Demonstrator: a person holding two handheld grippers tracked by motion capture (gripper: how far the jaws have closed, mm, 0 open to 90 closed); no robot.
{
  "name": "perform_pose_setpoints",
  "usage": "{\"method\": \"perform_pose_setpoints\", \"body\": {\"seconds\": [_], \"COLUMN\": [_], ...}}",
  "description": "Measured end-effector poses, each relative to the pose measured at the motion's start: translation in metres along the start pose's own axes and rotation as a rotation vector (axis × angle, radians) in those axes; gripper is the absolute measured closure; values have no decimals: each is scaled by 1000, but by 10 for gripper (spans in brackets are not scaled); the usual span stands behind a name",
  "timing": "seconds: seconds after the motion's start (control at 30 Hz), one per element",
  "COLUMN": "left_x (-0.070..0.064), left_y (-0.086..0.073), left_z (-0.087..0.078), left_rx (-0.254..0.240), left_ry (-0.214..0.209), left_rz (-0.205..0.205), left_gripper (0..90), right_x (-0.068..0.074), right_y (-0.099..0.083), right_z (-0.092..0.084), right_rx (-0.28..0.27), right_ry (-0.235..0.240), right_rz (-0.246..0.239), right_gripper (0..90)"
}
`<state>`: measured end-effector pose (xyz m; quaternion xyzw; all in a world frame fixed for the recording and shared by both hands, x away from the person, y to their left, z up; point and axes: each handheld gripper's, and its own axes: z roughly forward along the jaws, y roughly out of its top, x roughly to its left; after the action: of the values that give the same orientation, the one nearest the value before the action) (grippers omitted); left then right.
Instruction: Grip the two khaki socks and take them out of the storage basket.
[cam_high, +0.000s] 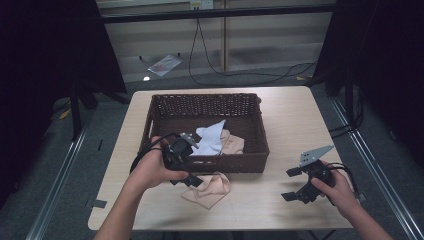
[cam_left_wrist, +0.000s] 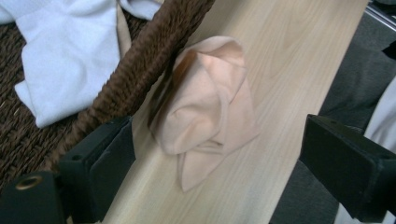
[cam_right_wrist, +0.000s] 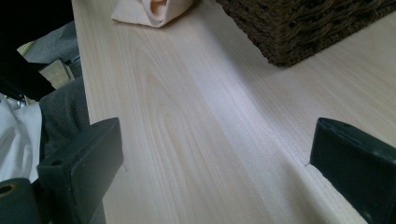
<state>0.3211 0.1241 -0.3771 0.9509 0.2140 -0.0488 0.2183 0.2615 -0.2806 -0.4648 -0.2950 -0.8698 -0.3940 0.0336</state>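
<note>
Jaws apart, the left gripper (cam_high: 192, 180) hovers over a peach sock (cam_left_wrist: 205, 112) near the table's (cam_high: 280, 120) front edge, against the basket (cam_high: 260, 145), whose wall could block a jaw.

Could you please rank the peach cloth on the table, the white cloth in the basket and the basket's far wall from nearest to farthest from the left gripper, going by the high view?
1. Peach cloth, on the table just beside the left gripper.
2. White cloth, inside the basket, beyond its near wall.
3. Basket's far wall, at the back.

Crumpled peach sock (cam_left_wrist: 203, 105) (perhaps folded) on table
</note>
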Motion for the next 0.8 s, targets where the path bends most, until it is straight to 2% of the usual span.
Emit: {"method": "perform_pose_setpoints", "body": {"seconds": [0.1, 0.23, 0.5, 0.6, 0.63, 0.77, 0.8], "left_x": [0, -1, 1, 2, 1, 1, 0], "left_y": [-5, -12, -25, -29, -31, -36, -37], "left_z": [3, 10, 22, 27, 29, 37, 39], "left_rx": [-22, -27, -59, -59, -72, -68, -68], "left_ry": [8, 7, -15, -19, -22, -27, -31], "left_rz": [-7, -3, -14, -1, -10, 5, -3], "left_gripper": [91, 87, 79, 79, 79, 82, 81], "right_x": [0, 0, 0, 0, 0, 1, 1], "right_y": [0, 0, 0, 0, 0, 0, 0], "right_z": [1, 1, 0, 0, 0, 0, 0], "right_rx": [2, 1, 1, 1, 1, 2, 3], "right_ry": [0, 1, 2, 2, 2, 2, 3], "right_rz": [-2, -2, -2, -2, -2, -1, -1], "right_gripper": [19, 19, 19, 19, 19, 19, 19]}}
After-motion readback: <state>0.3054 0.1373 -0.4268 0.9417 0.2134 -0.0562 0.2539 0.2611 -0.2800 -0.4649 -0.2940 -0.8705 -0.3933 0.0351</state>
